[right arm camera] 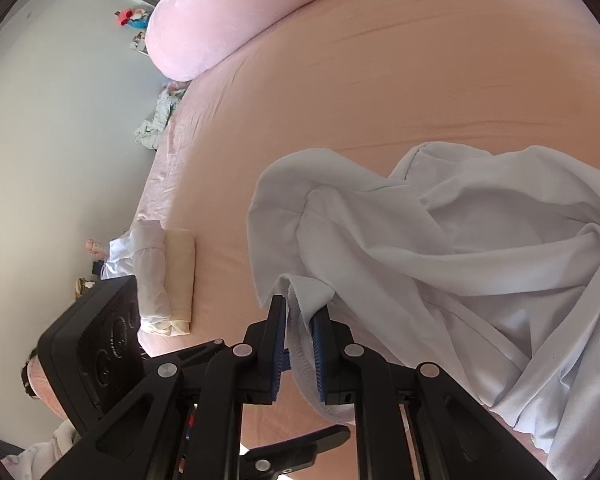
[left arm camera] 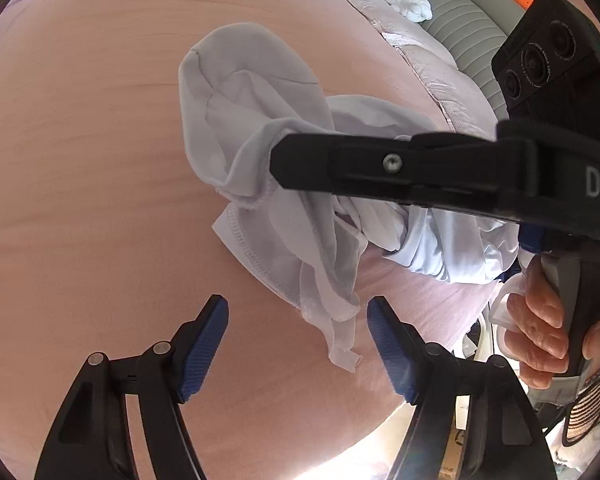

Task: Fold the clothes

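A crumpled white garment (left arm camera: 260,152) lies on a pink bed sheet (left arm camera: 80,160), and part of it is lifted off the bed. My right gripper (right arm camera: 300,312) is shut on a hemmed edge of the white garment (right arm camera: 440,240), with the fabric bunched between its blue pads. In the left wrist view, the right gripper (left arm camera: 276,164) reaches in from the right, and cloth hangs from its tip. My left gripper (left arm camera: 298,314) stands open just above the sheet. A dangling stitched corner of the garment hangs between and just beyond its fingertips, and its pads do not touch the cloth.
Folded clothes (right arm camera: 164,280) are stacked near the bed's left edge. A pink pillow (right arm camera: 228,20) lies at the head of the bed. A grey upholstered seat (left arm camera: 452,20) with a white cloth on it stands beyond the bed. A hand (left arm camera: 540,320) grips the right gripper's handle.
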`<state>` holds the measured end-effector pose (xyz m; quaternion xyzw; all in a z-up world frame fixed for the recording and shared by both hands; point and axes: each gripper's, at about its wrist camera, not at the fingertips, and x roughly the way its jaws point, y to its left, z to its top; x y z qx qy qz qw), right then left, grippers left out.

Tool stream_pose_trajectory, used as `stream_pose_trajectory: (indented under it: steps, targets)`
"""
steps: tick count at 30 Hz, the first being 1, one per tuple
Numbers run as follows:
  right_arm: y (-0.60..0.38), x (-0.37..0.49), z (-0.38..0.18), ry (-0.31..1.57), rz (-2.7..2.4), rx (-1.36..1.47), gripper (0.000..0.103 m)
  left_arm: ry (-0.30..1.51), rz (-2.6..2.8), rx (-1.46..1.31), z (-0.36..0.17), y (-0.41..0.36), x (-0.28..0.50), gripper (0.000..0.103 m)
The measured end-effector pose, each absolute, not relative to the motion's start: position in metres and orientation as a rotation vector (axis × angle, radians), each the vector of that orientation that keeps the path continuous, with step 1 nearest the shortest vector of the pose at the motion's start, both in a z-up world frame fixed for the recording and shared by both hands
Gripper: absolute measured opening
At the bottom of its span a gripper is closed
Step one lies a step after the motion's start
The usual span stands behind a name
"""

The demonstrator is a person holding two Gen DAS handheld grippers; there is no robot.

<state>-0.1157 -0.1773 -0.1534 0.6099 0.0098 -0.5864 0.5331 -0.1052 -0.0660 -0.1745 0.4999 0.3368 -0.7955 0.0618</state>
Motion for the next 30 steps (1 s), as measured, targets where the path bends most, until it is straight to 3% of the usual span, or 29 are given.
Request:
stream_pose_trajectory:
  steps: [5,7,10,13,17,19,20,21,26,30]
  targets:
    - [-0.184,-0.116,-0.143,-0.005,-1.406,1.436,0.012,1.087,-2.449,1.419,-0.178,-0.066,-0.110,0.069]
    - [-0.182,-0.119,-0.140,-0.005,-1.417,1.430,0.012,1.102,-2.442,1.391,-0.180,-0.066,-0.111,0.049]
    - [-0.177,-0.125,-0.142,-0.032,-1.414,1.453,0.012,1.129,-2.425,1.385,-0.184,-0.066,-0.114,0.029]
    - [-0.175,-0.128,-0.146,-0.035,-1.411,1.470,0.012,1.087,-2.415,1.420,-0.186,-0.065,-0.115,0.019]
    - [-0.178,-0.124,-0.141,0.068,-1.491,1.434,0.013,1.033,-2.403,1.433,-0.185,-0.069,-0.110,0.015]
    - [-0.175,-0.124,-0.136,0.152,-1.552,1.400,0.034,1.004,-2.386,1.452,-0.187,-0.072,-0.108,0.015]
    - [-0.171,-0.125,-0.133,0.185,-1.577,1.379,0.058,0.998,-2.380,1.463,-0.188,-0.074,-0.106,0.015]
    - [-0.166,-0.126,-0.131,0.205,-1.594,1.365,0.068,1.004,-2.374,1.468,-0.190,-0.076,-0.105,0.015]
    - [-0.147,-0.134,-0.131,0.262,-1.609,1.363,0.069,1.061,-2.348,1.464,-0.197,-0.083,-0.095,0.015]
    - [-0.143,-0.125,-0.138,0.510,-1.691,1.251,0.069,1.004,-2.338,1.504,-0.196,-0.087,-0.095,0.015]
